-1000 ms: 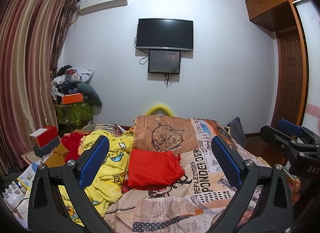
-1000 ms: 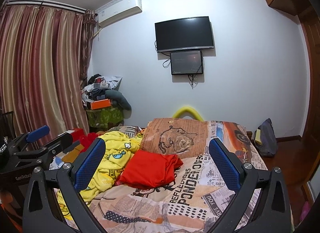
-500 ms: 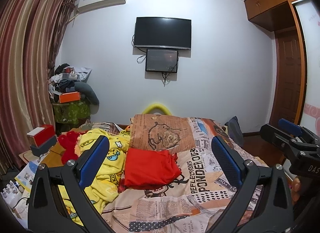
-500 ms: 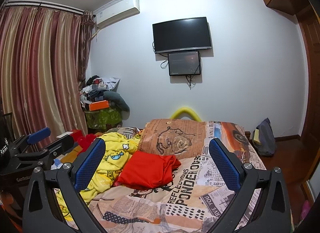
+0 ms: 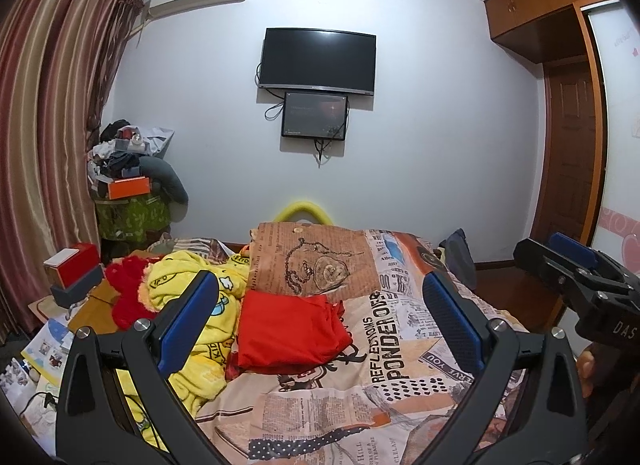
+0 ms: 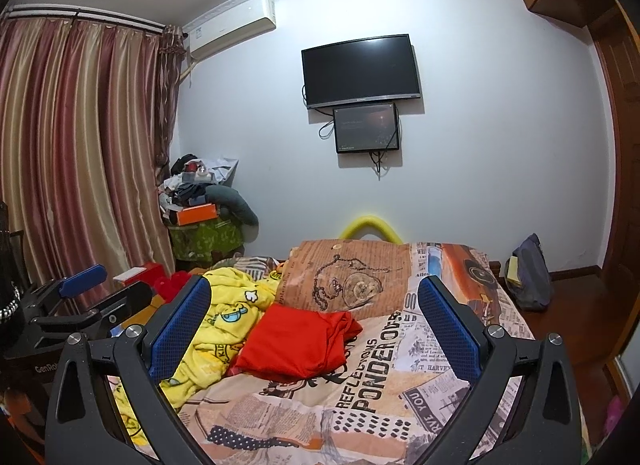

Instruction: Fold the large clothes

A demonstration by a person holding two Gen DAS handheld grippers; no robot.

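Left gripper [image 5: 318,319] and right gripper [image 6: 314,323], each with blue textured pads, hold their jaws spread wide and empty above the bed [image 5: 404,349], covered by a smooth newspaper-print quilt. A folded, smooth red garment [image 5: 290,331] lies near the bed's middle; a crumpled, fleecy yellow garment [image 5: 200,317] sits along the left edge. Compared with a second ago, both views sit slightly lower; the clothes are unmoved.

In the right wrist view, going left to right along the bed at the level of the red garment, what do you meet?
Left gripper → yellow cartoon-print blanket → folded red garment → "REFLECTIONS PONDER OVER" lettering on the newspaper-print bedspread → dark bag on the floor.
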